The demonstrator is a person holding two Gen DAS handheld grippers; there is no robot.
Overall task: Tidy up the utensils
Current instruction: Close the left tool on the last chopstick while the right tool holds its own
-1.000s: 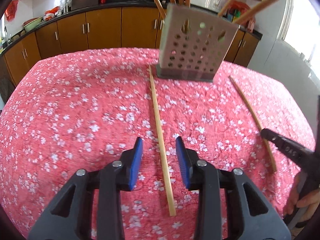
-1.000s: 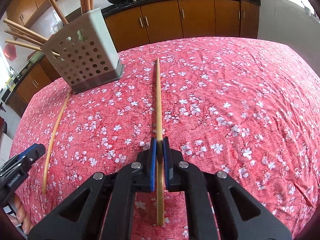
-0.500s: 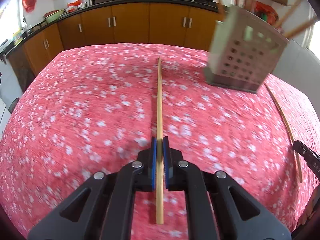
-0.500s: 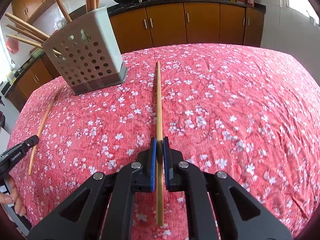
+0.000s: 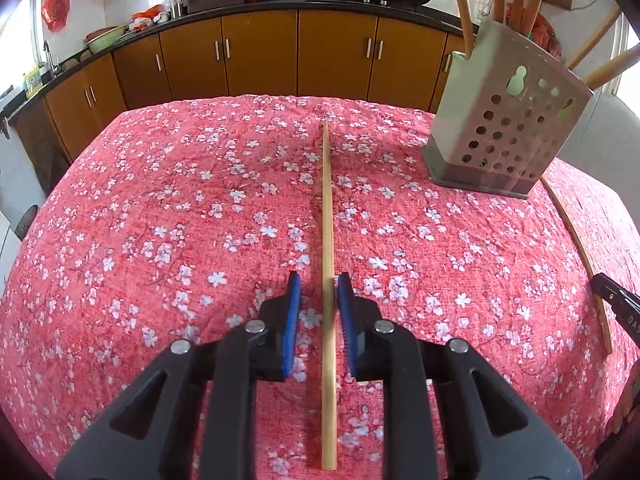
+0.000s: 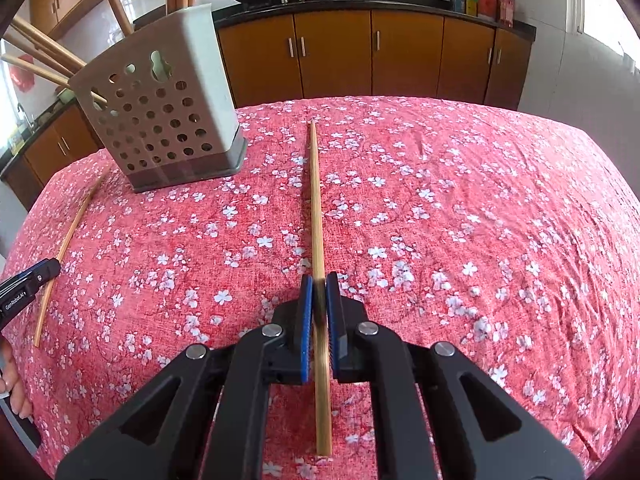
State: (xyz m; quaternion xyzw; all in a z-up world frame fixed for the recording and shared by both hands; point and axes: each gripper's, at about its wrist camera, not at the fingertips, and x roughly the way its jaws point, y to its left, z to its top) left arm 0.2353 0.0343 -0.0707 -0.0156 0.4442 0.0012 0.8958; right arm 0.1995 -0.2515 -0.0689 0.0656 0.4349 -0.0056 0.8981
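Observation:
Two wooden chopsticks lie on the red floral tablecloth. My left gripper (image 5: 319, 294) is open, its blue pads either side of one chopstick (image 5: 327, 216), the right pad close to it. My right gripper (image 6: 319, 294) is shut on the other chopstick (image 6: 315, 200), which points forward low over the cloth. The grey perforated utensil holder (image 5: 506, 132) stands at the far right of the left wrist view and holds several wooden utensils. It stands at the far left in the right wrist view (image 6: 160, 120).
The right chopstick (image 5: 580, 248) and right gripper tip (image 5: 618, 306) show at the right edge of the left view. The left chopstick (image 6: 66, 240) and left gripper tip (image 6: 28, 286) show at the left of the right view. Brown kitchen cabinets (image 5: 260, 56) run behind the table.
My left gripper shut on its chopstick half a second ago and has now opened a little around it. My right gripper has stayed shut on its chopstick and moved slightly forward.

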